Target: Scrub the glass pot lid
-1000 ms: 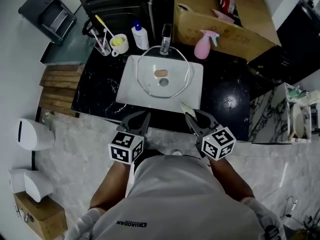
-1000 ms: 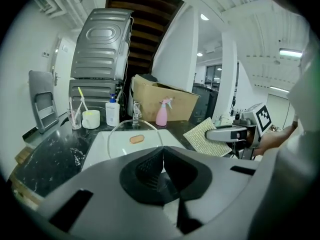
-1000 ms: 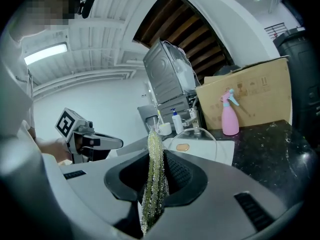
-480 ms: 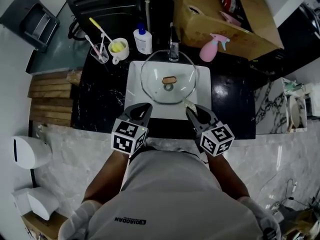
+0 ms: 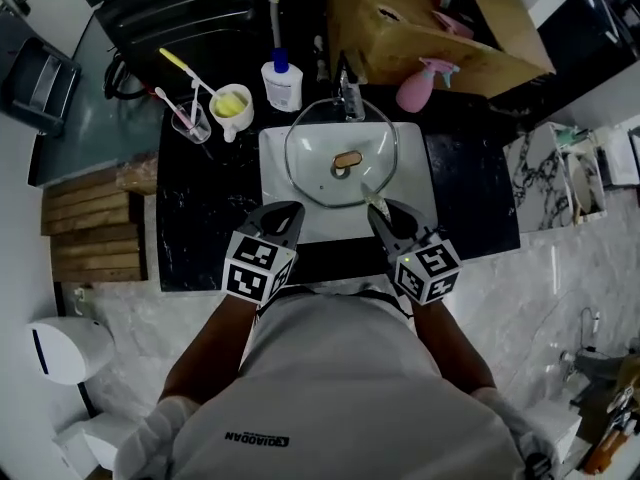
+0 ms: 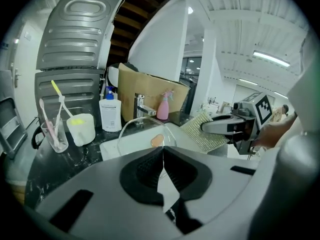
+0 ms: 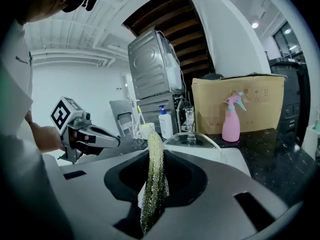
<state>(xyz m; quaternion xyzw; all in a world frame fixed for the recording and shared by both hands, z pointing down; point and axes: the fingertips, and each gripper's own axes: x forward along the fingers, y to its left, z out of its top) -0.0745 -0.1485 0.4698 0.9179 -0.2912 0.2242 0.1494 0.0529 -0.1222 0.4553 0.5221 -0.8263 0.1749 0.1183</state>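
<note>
The lid [image 5: 305, 173] lies across the white sink [image 5: 272, 143], dome up, with its tan knob [image 5: 347, 159] close to the middle. Its far rim reaches the faucet [image 5: 347, 94] at the back of the sink. The glass is clear, so I can see the basin through it.

My right claw [image 5: 383, 214] is pinching a scrub pad [image 5: 372, 203]. In the right gripper view the pad stands on edge between the jaws, and its upper end sticks out past their tips. The pad is near the lid's near-right rim, and the left gripper view shows a gap between them. My left claw [image 5: 286, 213] is pressed together with nothing in it. It hangs over the sink's near-left edge, just short of the lid. The two claws sit side by side at the front of the sink, both pointing toward the lid and apart from each other.

The sink is set in a black marbled table [image 5: 200, 203]. At the back of the table, left of the faucet, stands a white soap bottle [image 5: 282, 83] with a blue pump. Farther left are a cup [image 5: 231, 104] with something yellow inside and a glass [image 5: 190, 123] holding toothbrushes [image 5: 178, 64]. Right of the faucet stands a pink spray bottle [image 5: 418, 83], and behind it is an open cardboard box [image 5: 400, 38].
</note>
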